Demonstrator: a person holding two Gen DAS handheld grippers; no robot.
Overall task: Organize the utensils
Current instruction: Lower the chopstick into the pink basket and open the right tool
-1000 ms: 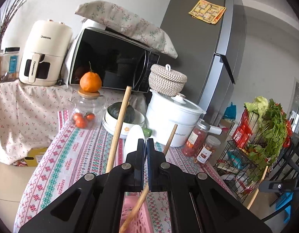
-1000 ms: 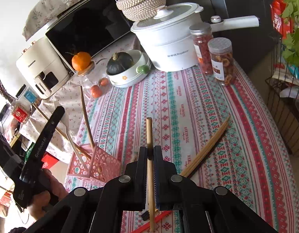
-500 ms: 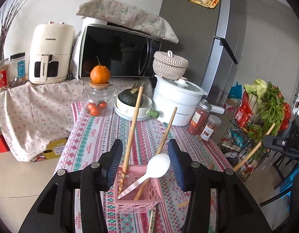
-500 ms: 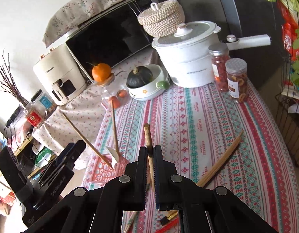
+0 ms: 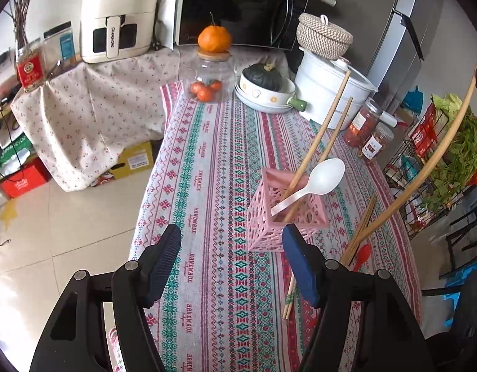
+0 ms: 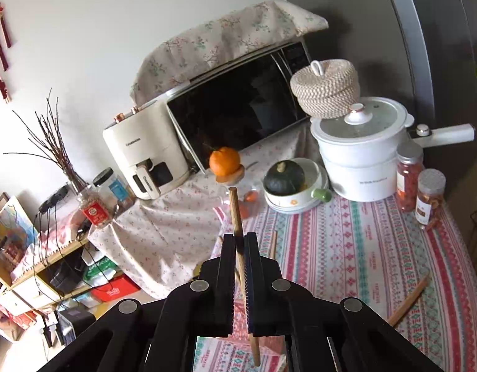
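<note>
A pink lattice utensil holder point(image 5: 285, 214) stands on the patterned tablecloth point(image 5: 213, 167). It holds a white plastic spoon point(image 5: 319, 176) and two wooden chopsticks point(image 5: 319, 133). My left gripper point(image 5: 232, 257) is open and empty, just in front of the holder. My right gripper point(image 6: 240, 241) is shut on a wooden chopstick point(image 6: 235, 214), held upright above the table. That chopstick shows as a long curved stick point(image 5: 430, 161) in the left wrist view. Loose chopsticks point(image 5: 359, 232) and a red spoon point(image 5: 362, 254) lie right of the holder.
At the table's far end stand a glass jar with an orange on top point(image 5: 212, 71), a bowl with a dark squash point(image 5: 265, 88), a white pot point(image 5: 328, 93) and two jars point(image 5: 370, 133). A wire vegetable rack point(image 5: 440, 155) stands right. Another wooden stick point(image 6: 409, 300) lies on the cloth.
My left gripper has opened wider, pulled back and tilted down; the white spoon stays in the holder. My right gripper has lifted its chopstick higher and turned towards the microwave.
</note>
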